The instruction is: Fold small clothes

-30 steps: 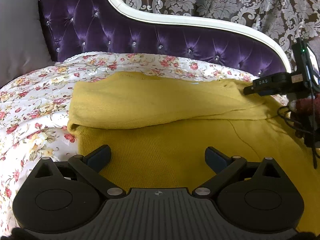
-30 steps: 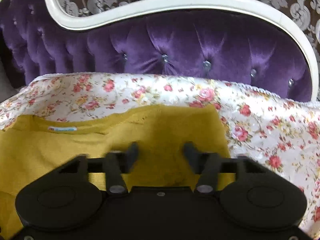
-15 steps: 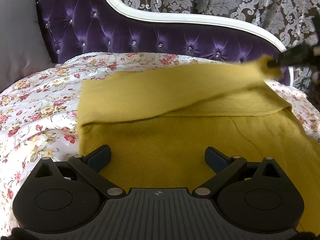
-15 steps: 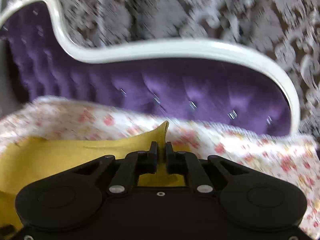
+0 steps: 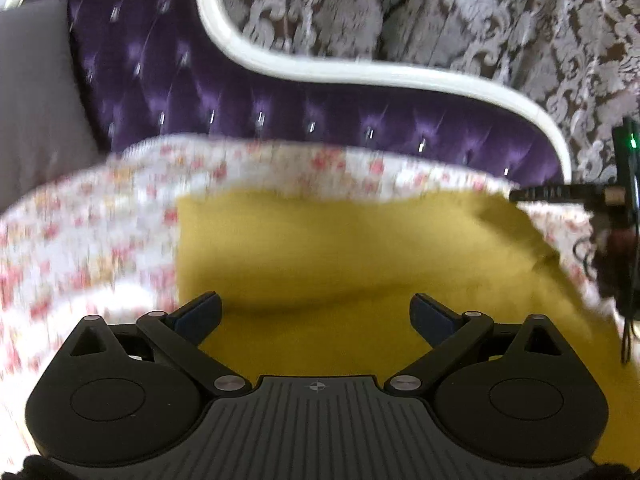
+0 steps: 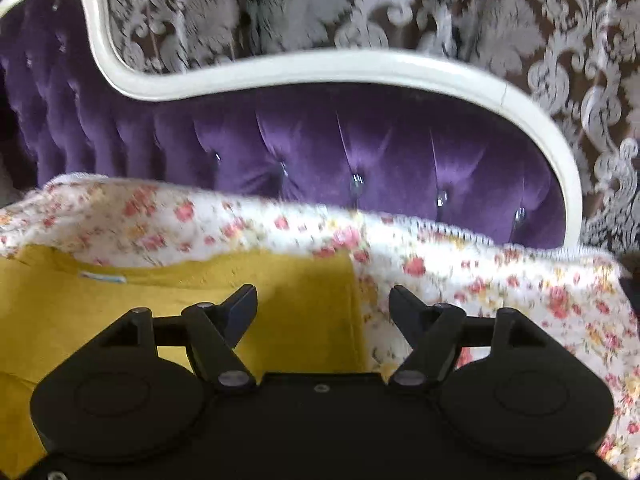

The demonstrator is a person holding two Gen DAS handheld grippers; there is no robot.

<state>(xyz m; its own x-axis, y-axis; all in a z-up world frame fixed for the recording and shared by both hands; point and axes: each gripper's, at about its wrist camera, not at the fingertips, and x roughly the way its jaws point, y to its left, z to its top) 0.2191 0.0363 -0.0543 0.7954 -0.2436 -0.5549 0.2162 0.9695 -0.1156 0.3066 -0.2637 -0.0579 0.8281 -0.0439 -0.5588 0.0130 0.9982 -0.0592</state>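
- Right gripper [image 6: 322, 300]: jaws now apart; previously clamped on the yellow garment [image 6: 168, 312] corner.
- Left gripper [image 5: 316, 310]: jaws remain apart.
- Garment now rests on the floral cover [image 6: 500, 280].

My left hand-held gripper [image 5: 316, 312] hangs wide-jawed over the yellow garment [image 5: 340, 248], nothing between its fingers but flat knit. Leftward the floral bedspread [image 5: 80, 240] lies low and passable as far as the grey cushion [image 5: 32, 92]. To the right my other hand-held gripper [image 5: 560, 194] and its cables [image 5: 624, 312] crowd the garment's far corner. From my right hand-held gripper [image 6: 323, 304], also spread, bare bedspread [image 6: 500, 288] runs on to the right. On the far side the purple tufted headboard [image 6: 340, 144] with its white frame [image 6: 320, 66] walls everything off.
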